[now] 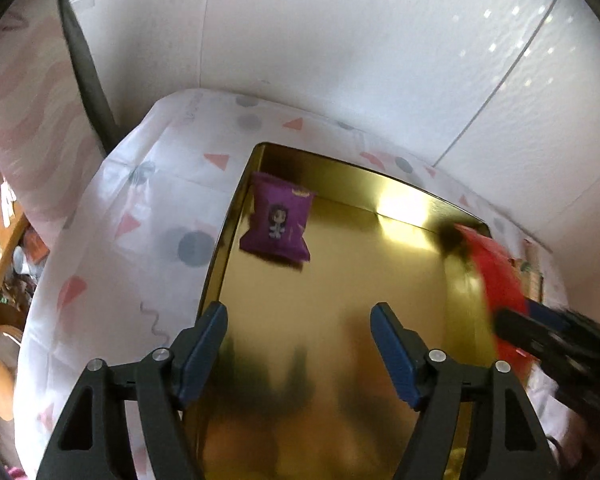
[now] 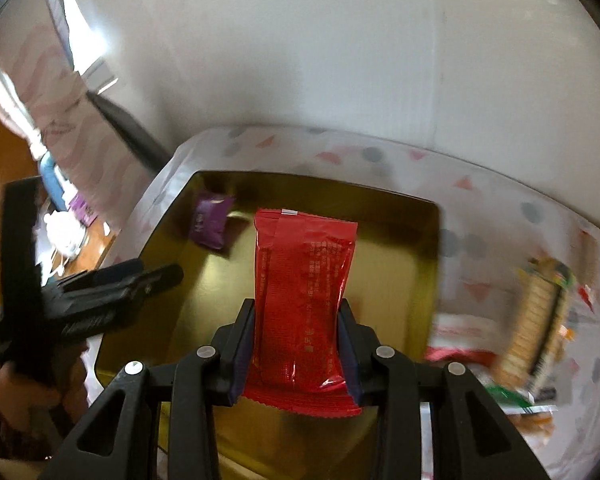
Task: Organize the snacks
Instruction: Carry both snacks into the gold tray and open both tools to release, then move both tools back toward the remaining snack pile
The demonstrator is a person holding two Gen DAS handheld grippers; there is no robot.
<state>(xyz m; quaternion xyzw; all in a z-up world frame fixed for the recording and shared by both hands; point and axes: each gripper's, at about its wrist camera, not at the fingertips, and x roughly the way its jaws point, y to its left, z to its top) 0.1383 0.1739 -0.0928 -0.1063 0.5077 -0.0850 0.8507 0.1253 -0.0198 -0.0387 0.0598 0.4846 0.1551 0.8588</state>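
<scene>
The left wrist view looks down between the left gripper's blue-padded fingers, which stand well apart with nothing between them, only the bare gold floor of the gold tin tray ahead. Beyond the left finger a purple snack packet lies in the tray's far left corner, its face showing a small cartoon figure with dark hair; a line of yellow print near its top edge is too small to read. At the far right of this view the right gripper comes in blurred, with a red snack packet over the tray's right rim.

The right wrist view shows what the other cannot: the right gripper's fingers are clamped on the sides of the red snack packet, which stands upright between them above the tray, its sealed back seam facing the camera. Fine printed lines run down the wrapper, illegible in the blur. Left of the fingers the purple packet shows in the tray's far corner, and the left gripper reaches in from the left, gripped by a person's hand. Right of the fingers, outside the tray, a cracker pack and other loose wrappers lie on the patterned cloth covering the tabletop.

Both grippers tilt steeply down toward the tray.
</scene>
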